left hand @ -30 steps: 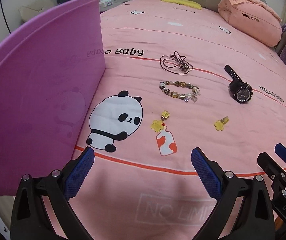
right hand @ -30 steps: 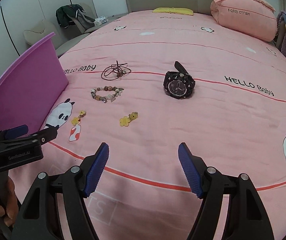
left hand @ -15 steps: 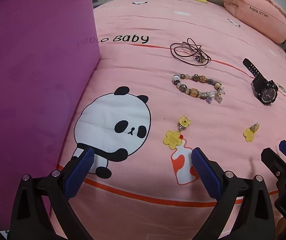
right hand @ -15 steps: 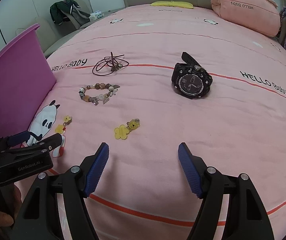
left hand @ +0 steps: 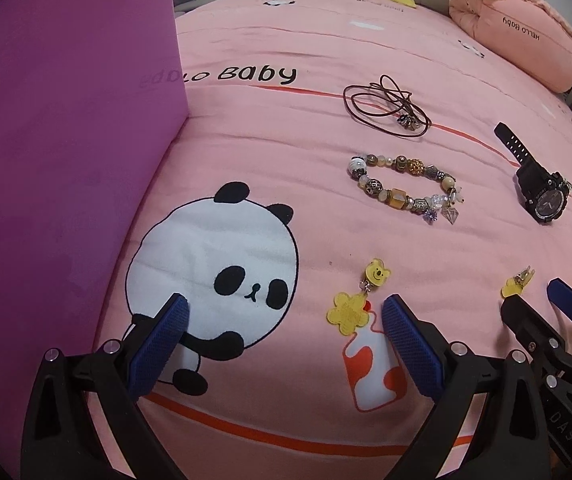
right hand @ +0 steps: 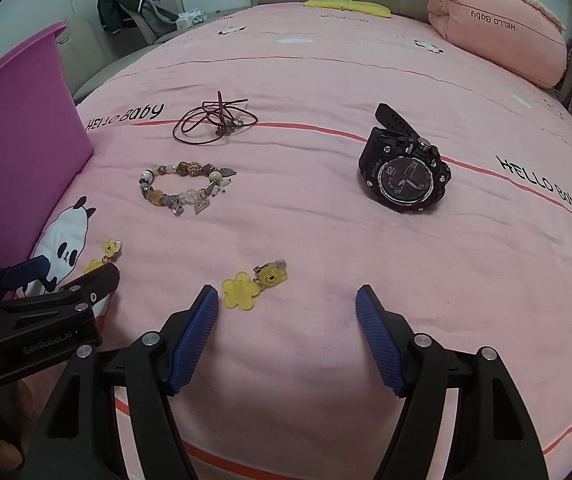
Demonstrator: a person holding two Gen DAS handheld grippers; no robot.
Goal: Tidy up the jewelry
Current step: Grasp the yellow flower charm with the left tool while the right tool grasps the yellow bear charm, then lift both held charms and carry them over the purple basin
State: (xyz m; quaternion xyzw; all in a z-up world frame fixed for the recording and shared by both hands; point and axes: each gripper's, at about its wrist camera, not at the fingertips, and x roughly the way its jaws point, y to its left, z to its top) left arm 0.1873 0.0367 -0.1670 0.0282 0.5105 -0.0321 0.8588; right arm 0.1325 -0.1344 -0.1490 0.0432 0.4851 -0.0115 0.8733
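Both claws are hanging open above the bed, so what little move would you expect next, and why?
Probably the right gripper eases forward and down over the yellow bear charm. Its jaws are open and empty, and that charm lies flat on the bedspread just ahead of its left finger.

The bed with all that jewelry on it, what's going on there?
A person holds a two-finger gripper in each hand over a pink bedspread. Laid out on it are a black watch, a beaded bracelet, a brown cord necklace and two yellow bear charms. The left gripper hovers open by one charm, the right gripper open just short of the other. Nothing is picked up yet. A purple board stands at the left.
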